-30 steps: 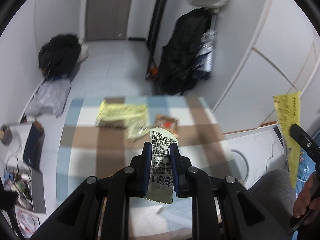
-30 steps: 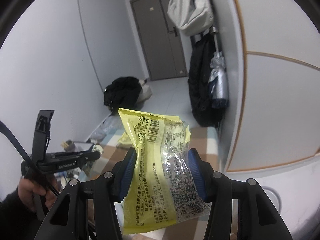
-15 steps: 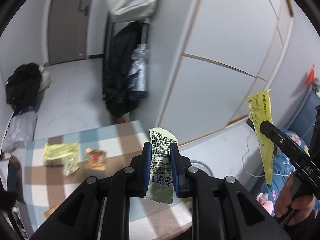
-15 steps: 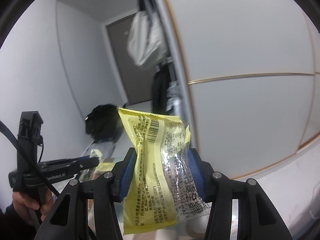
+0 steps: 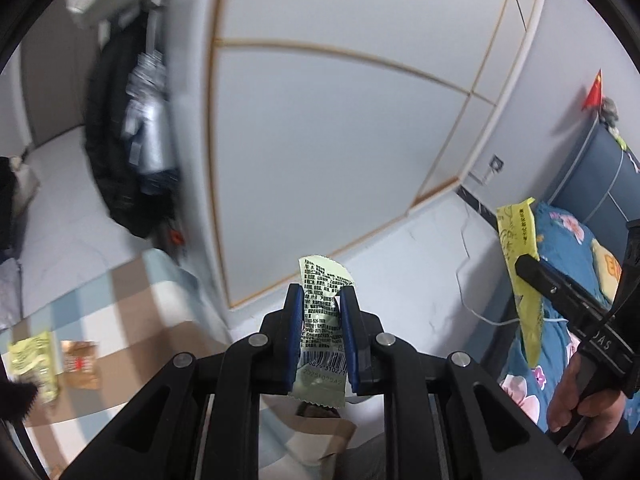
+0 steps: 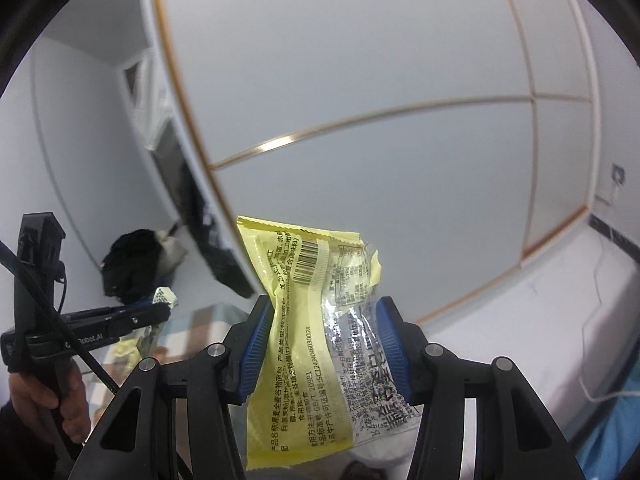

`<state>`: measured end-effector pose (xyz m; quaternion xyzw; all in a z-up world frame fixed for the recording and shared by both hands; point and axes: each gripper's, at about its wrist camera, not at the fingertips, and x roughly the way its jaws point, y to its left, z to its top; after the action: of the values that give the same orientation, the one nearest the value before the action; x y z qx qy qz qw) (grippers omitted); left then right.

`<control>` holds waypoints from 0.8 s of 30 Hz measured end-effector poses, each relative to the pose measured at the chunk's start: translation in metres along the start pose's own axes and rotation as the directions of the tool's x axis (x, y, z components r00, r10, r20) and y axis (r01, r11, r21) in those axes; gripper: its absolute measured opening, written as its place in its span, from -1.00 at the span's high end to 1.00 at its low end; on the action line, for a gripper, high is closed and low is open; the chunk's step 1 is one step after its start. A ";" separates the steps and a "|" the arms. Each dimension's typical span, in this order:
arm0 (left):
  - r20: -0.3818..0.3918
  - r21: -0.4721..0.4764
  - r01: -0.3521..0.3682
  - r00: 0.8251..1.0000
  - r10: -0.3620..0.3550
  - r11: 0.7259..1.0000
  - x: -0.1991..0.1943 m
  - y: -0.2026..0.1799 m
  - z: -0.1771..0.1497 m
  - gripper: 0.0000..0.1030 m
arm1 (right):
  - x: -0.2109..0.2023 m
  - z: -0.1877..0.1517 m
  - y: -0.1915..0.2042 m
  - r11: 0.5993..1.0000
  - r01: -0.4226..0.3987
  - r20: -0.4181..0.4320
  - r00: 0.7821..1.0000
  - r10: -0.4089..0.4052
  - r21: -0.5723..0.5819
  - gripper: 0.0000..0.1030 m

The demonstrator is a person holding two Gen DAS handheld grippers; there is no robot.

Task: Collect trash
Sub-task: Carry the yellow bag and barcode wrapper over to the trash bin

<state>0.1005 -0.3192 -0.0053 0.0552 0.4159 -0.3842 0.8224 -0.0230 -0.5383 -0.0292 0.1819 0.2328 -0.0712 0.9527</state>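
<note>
In the left wrist view we see the table at 8 o'clock, with a checked cloth. On it lie a yellow wrapper and, just beside it, a brown wrapper. At 6 o'clock our left tongs pinch a green wrapper between the blue pads; it stands upright, well apart from the table. At 3 o'clock the right tongs hold a yellow packet in front of the bed.

In the right wrist view the left tongs show at 9 o'clock with the green wrapper. At 6 o'clock the right tongs squeeze the yellow packet, upright, before the white cupboard.
</note>
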 end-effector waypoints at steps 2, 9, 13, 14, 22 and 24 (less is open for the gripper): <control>-0.036 0.006 0.016 0.999 -0.016 1.000 0.019 -0.006 0.000 0.72 | 0.007 -0.008 -0.021 0.999 0.025 -0.029 0.999 -0.024 0.030 0.00; -0.184 0.011 0.053 0.982 -0.050 0.999 0.091 -0.019 -0.002 0.72 | 0.047 -0.038 -0.065 0.989 0.074 -0.128 0.990 -0.058 0.126 0.02; -0.267 0.016 0.072 0.962 -0.065 0.997 0.127 -0.028 -0.007 0.72 | 0.077 -0.053 -0.087 0.982 0.093 -0.180 0.982 -0.063 0.164 0.02; -0.290 0.015 0.080 0.954 -0.073 0.997 0.138 -0.029 -0.009 0.72 | 0.081 -0.056 -0.090 0.981 0.093 -0.189 0.980 -0.060 0.171 0.02; -0.425 -0.078 0.102 0.897 -0.126 0.992 0.199 -0.033 -0.020 0.72 | 0.136 -0.097 -0.125 0.953 0.097 -0.321 0.947 0.000 0.286 0.02; -0.454 -0.089 0.087 0.883 -0.118 0.992 0.212 -0.033 -0.026 0.72 | 0.145 -0.105 -0.129 0.942 0.094 -0.345 0.938 0.024 0.322 0.02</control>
<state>0.1377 -0.4561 -0.1686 0.0950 0.6131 -0.3892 0.6809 0.0324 -0.6252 -0.2250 0.3458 0.3833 -0.0939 0.8513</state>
